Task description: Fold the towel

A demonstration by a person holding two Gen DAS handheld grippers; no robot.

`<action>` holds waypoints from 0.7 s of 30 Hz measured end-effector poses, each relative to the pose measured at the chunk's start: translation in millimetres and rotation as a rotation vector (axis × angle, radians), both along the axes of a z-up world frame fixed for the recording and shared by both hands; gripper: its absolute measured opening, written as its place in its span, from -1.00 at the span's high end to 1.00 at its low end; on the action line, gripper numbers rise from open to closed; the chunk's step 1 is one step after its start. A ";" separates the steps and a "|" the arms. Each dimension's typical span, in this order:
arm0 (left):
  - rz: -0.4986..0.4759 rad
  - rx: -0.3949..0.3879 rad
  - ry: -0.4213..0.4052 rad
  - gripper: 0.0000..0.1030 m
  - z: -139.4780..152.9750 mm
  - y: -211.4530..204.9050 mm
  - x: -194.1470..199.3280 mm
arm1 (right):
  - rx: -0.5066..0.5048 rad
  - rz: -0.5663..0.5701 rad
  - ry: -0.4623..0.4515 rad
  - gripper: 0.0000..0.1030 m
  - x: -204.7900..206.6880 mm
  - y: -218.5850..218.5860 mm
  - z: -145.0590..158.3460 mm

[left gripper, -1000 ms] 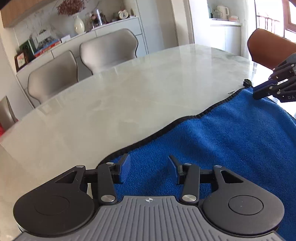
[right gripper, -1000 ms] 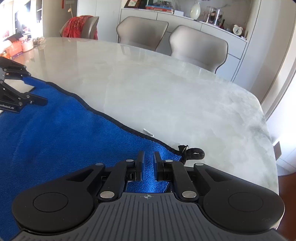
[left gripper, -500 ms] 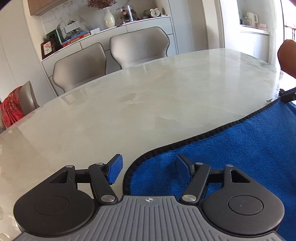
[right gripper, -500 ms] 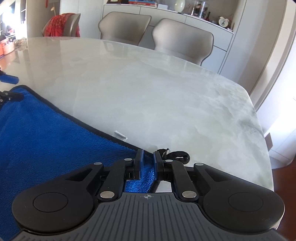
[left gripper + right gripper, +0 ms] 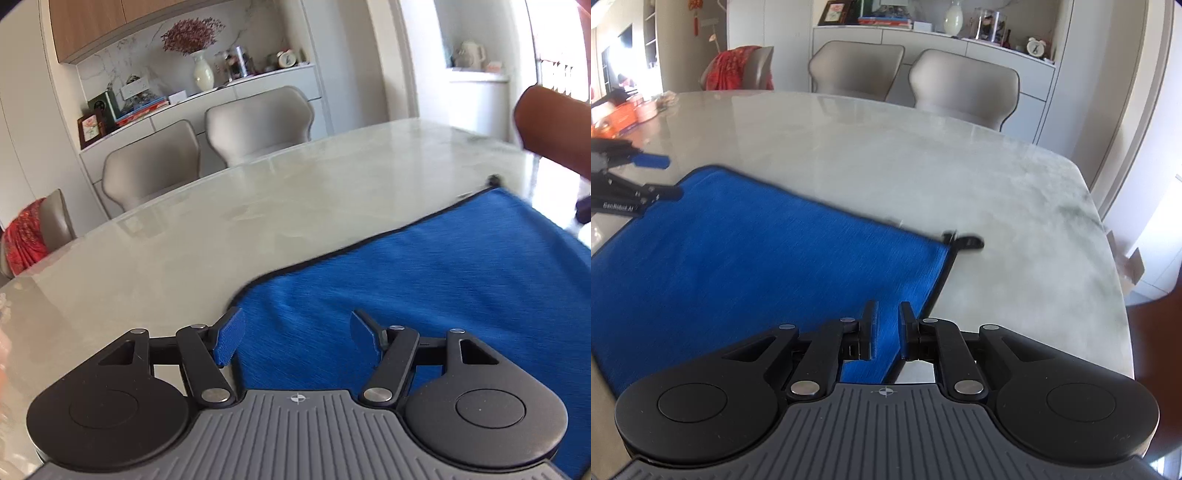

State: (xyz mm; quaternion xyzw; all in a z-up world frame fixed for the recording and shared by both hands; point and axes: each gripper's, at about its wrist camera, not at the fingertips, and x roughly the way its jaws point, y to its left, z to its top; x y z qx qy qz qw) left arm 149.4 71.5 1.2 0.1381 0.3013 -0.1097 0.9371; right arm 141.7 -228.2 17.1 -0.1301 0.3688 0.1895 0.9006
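Observation:
A blue towel [image 5: 424, 273] with a black hem lies spread on the marble table [image 5: 221, 229]. It also shows in the right wrist view [image 5: 757, 251]. My left gripper [image 5: 297, 338] is open, its fingers astride the towel's left part near the corner, above the cloth. It shows in the right wrist view [image 5: 661, 177] at the towel's far left corner. My right gripper [image 5: 886, 325] has its jaws nearly closed around the towel's right edge. A black hanging loop [image 5: 966, 242] sticks out at the towel's far right corner.
Two grey chairs [image 5: 912, 85] stand at the far side of the table before a white sideboard [image 5: 960, 40] with a vase. A chair with red cloth [image 5: 738, 68] is at the left. A brown chair back [image 5: 554, 129] is at the right.
Both grippers have pulled back towards the near side, so more towel shows ahead of them. The right gripper stays closed on the towel's edge. The left stays open.

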 end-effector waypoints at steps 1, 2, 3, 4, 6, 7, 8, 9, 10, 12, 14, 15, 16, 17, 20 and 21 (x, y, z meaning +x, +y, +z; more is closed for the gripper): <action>-0.013 -0.020 0.006 -0.32 0.5 -3.1 -11.4 | -0.008 -0.002 0.005 0.76 -12.7 -1.0 -1.7; -0.024 -0.037 0.012 -0.32 0.8 -5.7 -21.4 | -0.008 -0.006 0.010 0.76 -22.4 -2.2 -3.6; -0.027 -0.045 0.018 -0.32 0.1 -7.6 -28.4 | -0.008 -0.010 0.016 0.74 -32.1 -3.4 -5.5; -0.029 -0.056 0.024 -0.32 -1.2 -10.0 -38.0 | -0.008 -0.015 0.021 0.71 -41.7 -4.6 -7.5; -0.023 -0.071 0.019 -0.32 -3.6 -10.5 -52.7 | -0.030 -0.025 0.005 0.61 -55.5 -3.5 -11.9; -0.020 -0.076 0.013 -0.32 -4.3 -10.0 -58.4 | -0.039 -0.031 -0.006 0.48 -61.8 -3.1 -13.7; -0.013 -0.083 0.010 -0.32 -4.7 -9.3 -62.9 | -0.040 -0.037 -0.014 0.43 -66.2 -2.1 -13.8; -0.006 -0.091 0.006 -0.33 -5.3 -9.0 -67.7 | -0.035 -0.050 -0.029 0.36 -71.7 -1.9 -14.2; 0.003 -0.098 0.001 -0.34 -6.0 -9.4 -72.6 | -0.029 -0.055 -0.036 0.34 -75.6 -1.4 -14.6; 0.014 -0.095 -0.007 -0.34 -7.7 -10.9 -79.7 | -0.018 -0.064 -0.036 0.30 -78.6 0.1 -16.2; 0.022 -0.090 -0.012 -0.34 -9.6 -12.3 -85.3 | -0.003 -0.074 -0.027 0.28 -78.7 1.1 -18.1; 0.025 -0.090 -0.013 -0.34 -10.3 -12.4 -87.3 | 0.007 -0.079 -0.018 0.27 -77.3 1.3 -19.2; 0.033 -0.093 -0.013 -0.34 -11.7 -12.7 -89.7 | 0.011 -0.086 -0.011 0.27 -75.5 2.4 -20.5; 0.038 -0.097 -0.012 -0.34 -12.5 -12.2 -92.1 | 0.011 -0.095 -0.011 0.27 -75.1 2.7 -21.9; 0.045 -0.114 0.000 -0.34 -14.9 -9.8 -95.7 | 0.025 -0.117 -0.008 0.27 -75.6 1.7 -25.7; 0.047 -0.113 0.002 -0.34 -15.8 -9.0 -95.7 | 0.038 -0.125 -0.005 0.27 -75.6 0.3 -26.2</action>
